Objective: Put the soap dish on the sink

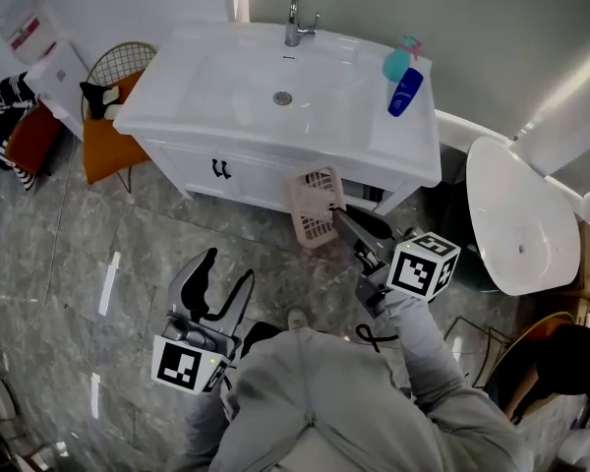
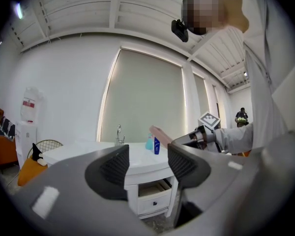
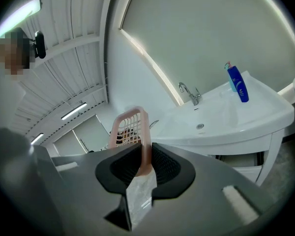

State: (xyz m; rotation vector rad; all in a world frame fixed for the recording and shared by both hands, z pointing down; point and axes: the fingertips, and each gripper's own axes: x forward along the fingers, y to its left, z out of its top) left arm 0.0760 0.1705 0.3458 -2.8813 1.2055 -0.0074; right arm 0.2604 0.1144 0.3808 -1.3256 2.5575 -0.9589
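The pink slotted soap dish (image 1: 316, 206) hangs in front of the vanity, below the white sink (image 1: 226, 77). My right gripper (image 1: 342, 218) is shut on its near rim. In the right gripper view the soap dish (image 3: 132, 132) stands on edge between the two pads, with the sink (image 3: 236, 113) beyond it to the right. My left gripper (image 1: 224, 281) stays low at the left, over the floor, open and holding nothing. The left gripper view looks between its open jaws at the sink (image 2: 88, 151) and at the pink dish (image 2: 163, 134) held by the other gripper.
A chrome faucet (image 1: 295, 20) stands at the back of the basin, and a blue bottle (image 1: 405, 90) with a teal one behind it sits at the right end. A vanity drawer (image 2: 155, 194) is partly open. An orange chair (image 1: 113, 126) is left, a white toilet (image 1: 521, 219) right.
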